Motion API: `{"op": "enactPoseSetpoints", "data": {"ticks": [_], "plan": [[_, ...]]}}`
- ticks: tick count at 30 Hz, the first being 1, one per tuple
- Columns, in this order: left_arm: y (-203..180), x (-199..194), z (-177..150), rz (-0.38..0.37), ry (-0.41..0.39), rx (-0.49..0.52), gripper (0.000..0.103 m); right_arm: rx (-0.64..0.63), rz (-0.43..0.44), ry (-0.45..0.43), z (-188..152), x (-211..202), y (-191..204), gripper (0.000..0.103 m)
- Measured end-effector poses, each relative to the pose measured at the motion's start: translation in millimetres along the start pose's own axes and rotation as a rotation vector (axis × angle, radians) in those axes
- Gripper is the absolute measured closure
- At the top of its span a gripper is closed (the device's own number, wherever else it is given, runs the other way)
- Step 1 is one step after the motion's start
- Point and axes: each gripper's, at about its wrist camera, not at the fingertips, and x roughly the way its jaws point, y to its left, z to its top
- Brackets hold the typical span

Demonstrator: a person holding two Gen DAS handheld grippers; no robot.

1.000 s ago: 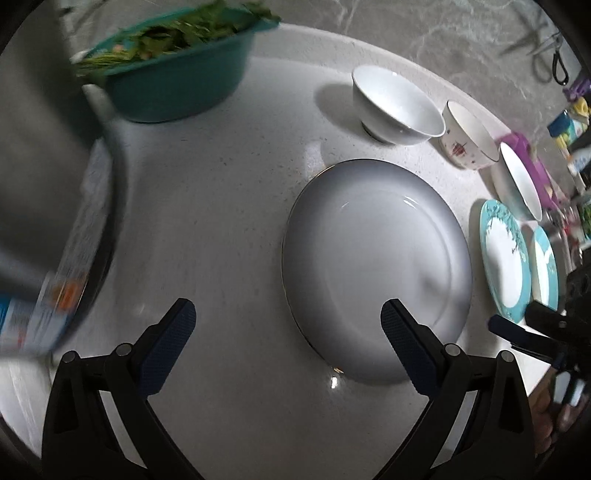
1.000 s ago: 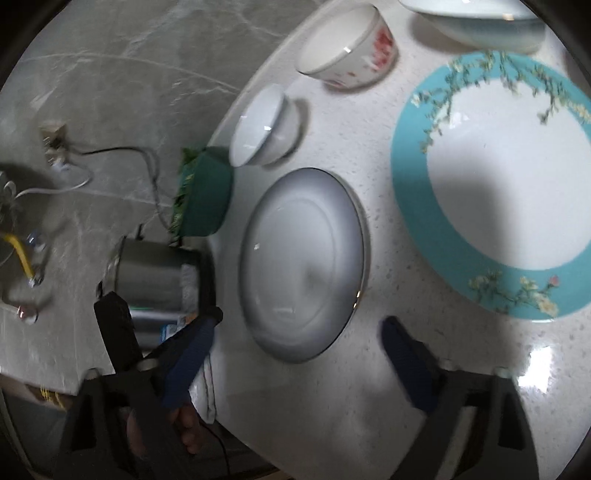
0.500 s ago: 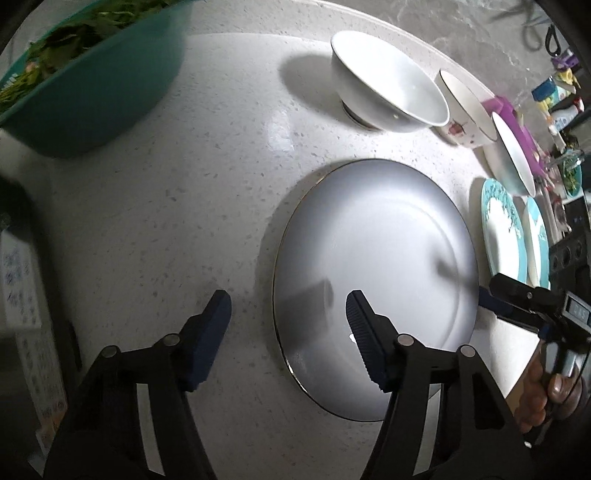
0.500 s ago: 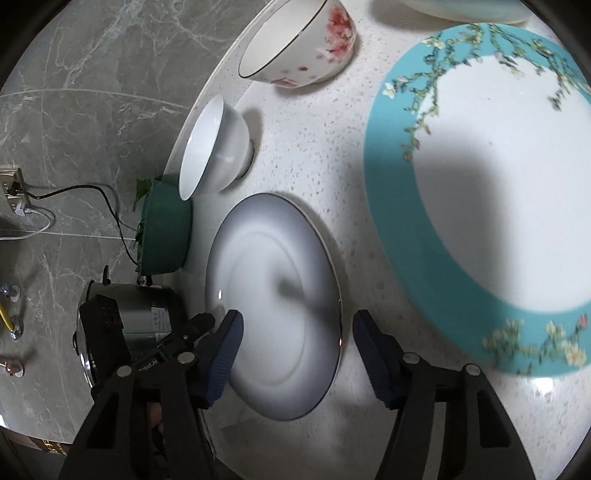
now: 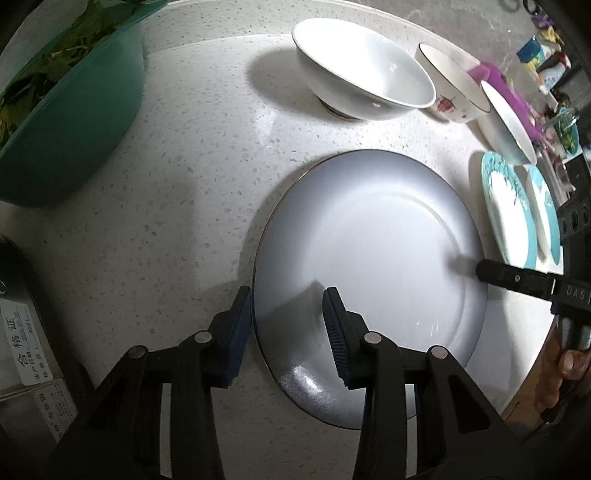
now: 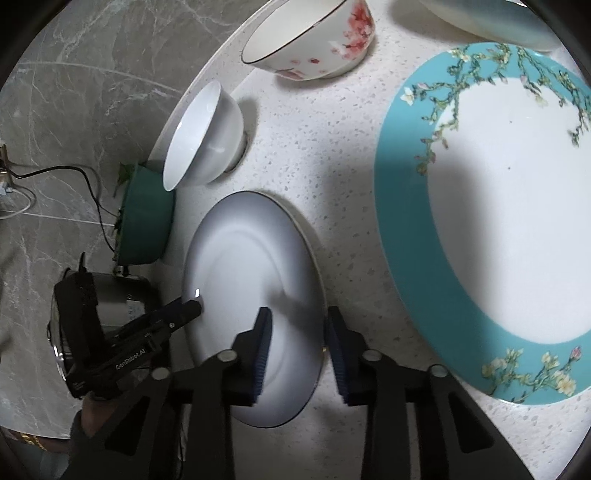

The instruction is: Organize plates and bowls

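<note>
**Grey-white plate caught between two tools**

Speckled white worktop (image 5: 192,192) carries a grey-white plate (image 5: 376,258) lying flat near its front edge. Left tool (image 5: 288,314) straddles the plate's left rim, jaws closing, pads not yet pressing. Right tool (image 6: 297,332) straddles the opposite rim, also closing. White bowl (image 5: 362,88) and teal-rimmed plate (image 6: 498,221) sit beyond.

Teal basin (image 5: 66,122) and turquoise-rimmed plate (image 6: 491,236) cut off by frame edges

Speckled white counter (image 5: 192,206); on it: grey plate (image 5: 373,236); white bowl (image 5: 362,85); floral bowl (image 6: 314,33); teal-rimmed plate (image 6: 406,236); green basin (image 5: 70,125)
</note>
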Motion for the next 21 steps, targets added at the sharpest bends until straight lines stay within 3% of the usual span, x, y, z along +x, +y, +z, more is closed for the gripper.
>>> {"op": "enactPoseSetpoints", "data": {"ticks": [5, 9, 12, 21], "plan": [[-1.4, -1.1, -1.2, -0.011, 0.019, 0.004, 0.067, 0.029, 0.004, -0.009, 2.7, 0.2, -4.5, 0.078], [-2.4, -0.8, -3.0, 0.003, 0.026, 0.022, 0.067, -0.038, -0.063, -0.002, 2.2, 2.0, 7.4, 0.077], [-6.2, -0.3, -4.2, 0.03, 0.033, 0.046, 0.067, -0.077, -0.124, 0.01, 4.3, 4.0, 15.3, 0.083], [-10.4, -3.2, -14.6, 0.049, 0.013, 0.062, 0.069, -0.101, -0.172, -0.016, 0.4, 2.8, 21.4, 0.082]]}}
